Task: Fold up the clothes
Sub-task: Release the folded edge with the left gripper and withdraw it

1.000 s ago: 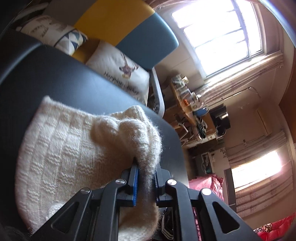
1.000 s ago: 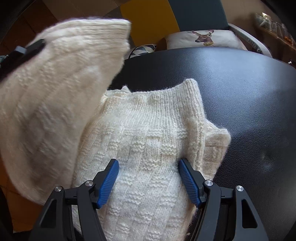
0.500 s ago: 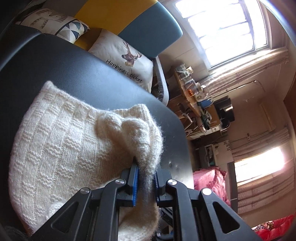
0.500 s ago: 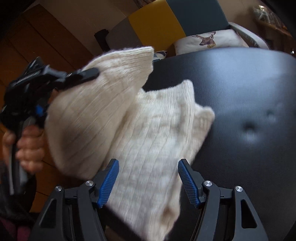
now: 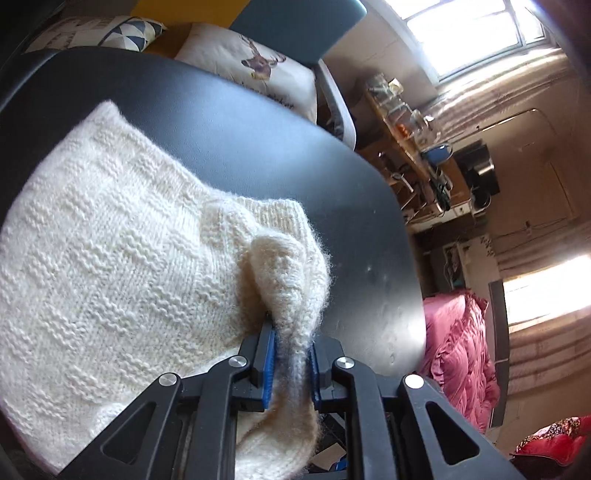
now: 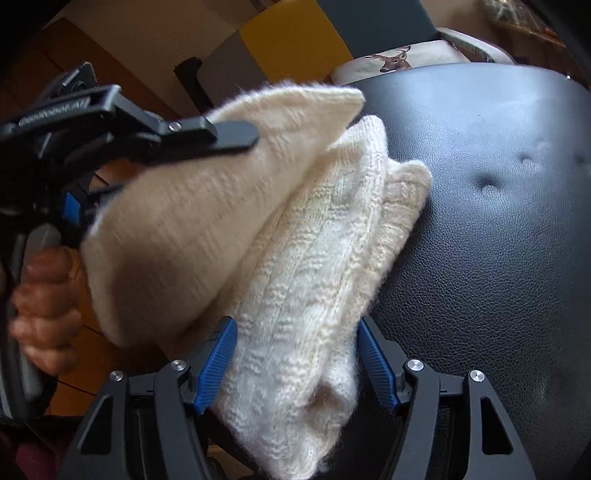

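Note:
A cream knitted sweater lies on a black leather seat. My left gripper is shut on a bunched edge of the sweater and lifts it off the rest. In the right wrist view the left gripper holds that raised flap above the folded layers of the sweater. My right gripper is open, its blue pads on either side of the folded sweater's near end, not pinching it.
A deer-print pillow and a patterned pillow lie beyond the seat on a yellow and teal sofa. A cluttered desk and pink bedding are at the right. The seat's edge curves close by.
The left gripper has carried the lifted flap of the sweater over towards the right, across the folded layers. The right gripper has stayed open around the sweater's near end and drawn back a little.

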`<state>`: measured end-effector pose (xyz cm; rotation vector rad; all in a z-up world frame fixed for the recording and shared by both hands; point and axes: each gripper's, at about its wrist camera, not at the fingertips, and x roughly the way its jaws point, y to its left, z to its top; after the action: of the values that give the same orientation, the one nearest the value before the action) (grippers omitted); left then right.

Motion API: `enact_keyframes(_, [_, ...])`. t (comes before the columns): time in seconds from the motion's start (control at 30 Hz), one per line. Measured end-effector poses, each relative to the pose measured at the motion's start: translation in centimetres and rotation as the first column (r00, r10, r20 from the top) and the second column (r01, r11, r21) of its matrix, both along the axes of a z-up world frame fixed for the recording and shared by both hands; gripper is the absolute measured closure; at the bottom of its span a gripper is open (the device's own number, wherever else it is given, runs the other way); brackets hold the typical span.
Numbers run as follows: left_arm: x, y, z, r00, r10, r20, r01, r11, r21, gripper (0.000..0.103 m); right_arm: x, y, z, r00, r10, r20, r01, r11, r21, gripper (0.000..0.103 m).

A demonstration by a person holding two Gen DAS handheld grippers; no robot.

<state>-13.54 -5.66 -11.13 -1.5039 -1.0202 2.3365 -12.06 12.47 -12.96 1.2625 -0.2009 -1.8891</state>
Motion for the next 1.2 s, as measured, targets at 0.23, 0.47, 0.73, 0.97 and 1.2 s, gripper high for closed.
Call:
enact_keyframes(0.23, [0.7, 0.0, 1.6, 0.998, -0.057, 0.005, 0.057, 0.998, 0.041, 0.087, 0.0, 0.7, -0.4, 1.0, -0.023, 0.02, 0.024, 0.998, -0.052, 0.035])
enact_keyframes(0.47, [2.3, -1.6, 4.9, 0.989, -0.136, -0.061, 0.146, 0.97, 0.196, 0.086, 0.5, 3.7, -0.1, 0.994, -0.097, 0.046, 0.099, 0.994, -0.037, 0.035])
enact_keyframes(0.73, [3.4, -4.0, 8.2, 0.973, -0.148, -0.176, 0.185, 0.957, 0.221, 0.086, 2.1, 7.3, 3.8, 0.98, -0.198, -0.022, 0.197, 0.98, -0.04, 0.034])
enact_keyframes(0.97, [7.4, -12.6, 6.9, 0.977, -0.042, -0.207, 0.058, 0.996, 0.071, 0.086, 2.4, 3.2, 10.7, 0.995, 0.003, -0.095, -0.019, 0.986, -0.166, 0.031])
enact_keyframes(1.2, [9.4, -13.2, 3.1, 0.97, -0.112, -0.214, 0.11, 0.994, -0.019, 0.086, 1.3, -3.7, 7.7, 0.96, 0.257, 0.111, -0.233, 0.953, -0.192, 0.031])
